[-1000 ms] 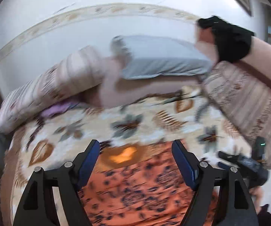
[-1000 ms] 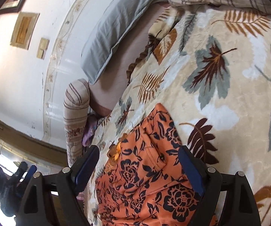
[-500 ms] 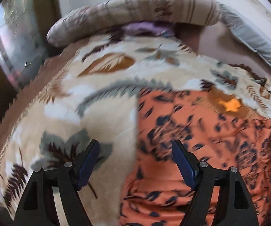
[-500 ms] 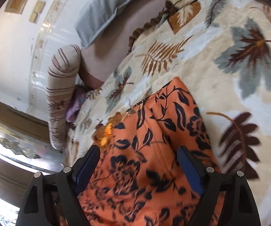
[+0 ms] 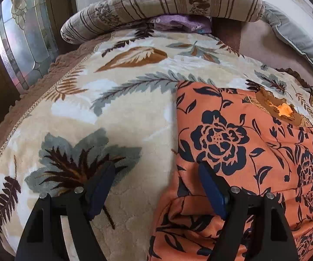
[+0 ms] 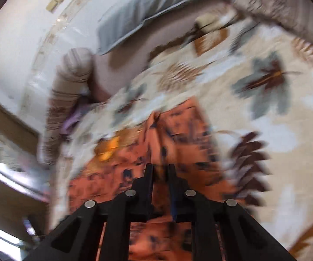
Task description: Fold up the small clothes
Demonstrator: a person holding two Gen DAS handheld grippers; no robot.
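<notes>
The orange floral garment [image 5: 232,143] lay on the leaf-patterned blanket [image 5: 121,117], toward its right side. The left gripper [image 5: 156,187] hovered with its jaws spread wide over the garment's near left edge. The right gripper [image 6: 161,171] had its jaws pressed nearly together, pinching a raised fold of the garment; that view was blurred

Bright daylight, sharp left view, heavy motion blur in the right view, both bowed by fisheye edges
</notes>
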